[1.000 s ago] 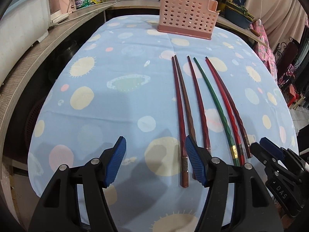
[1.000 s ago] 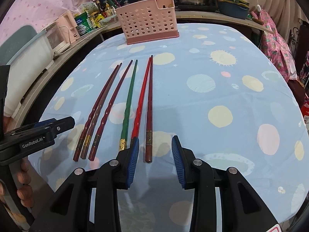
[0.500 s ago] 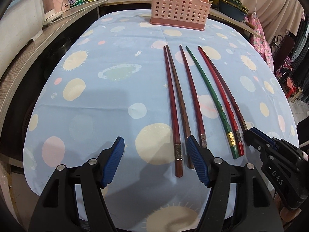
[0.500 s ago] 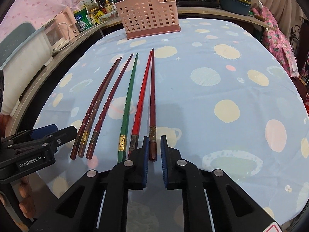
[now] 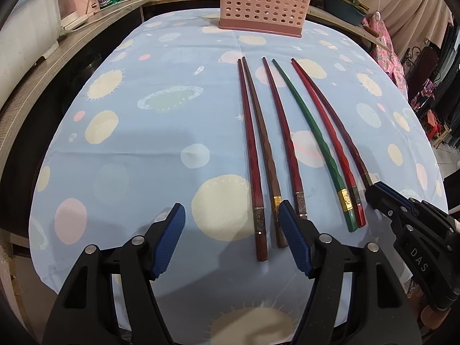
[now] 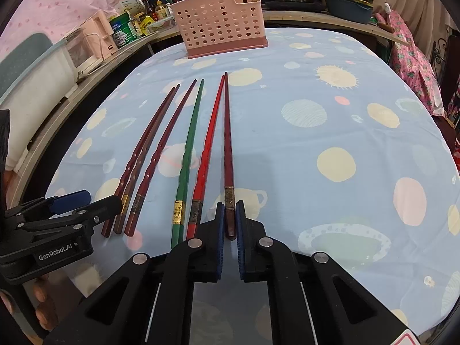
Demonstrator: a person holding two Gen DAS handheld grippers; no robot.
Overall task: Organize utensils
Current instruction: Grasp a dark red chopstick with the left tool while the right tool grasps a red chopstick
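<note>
Tabletop [image 6: 359,92] under blue spotted cloth, cluttered counter [image 6: 330,17] behind it. Pink basket [image 6: 218,26] at far edge, unchanged. Six chopsticks fanned in front of basket. Right tongs [image 6: 230,224] have narrowed from half-spread to clenched on the dark red chopstick [image 6: 228,143], the one farthest right. Left tongs [image 5: 230,235] stay released, straddling two leftmost handle ends [image 5: 260,230].

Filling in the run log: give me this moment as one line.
right gripper: shut on dark red chopstick | left gripper: open, holding nothing | five other chopsticks on tablecloth | pink basket: far end
</note>
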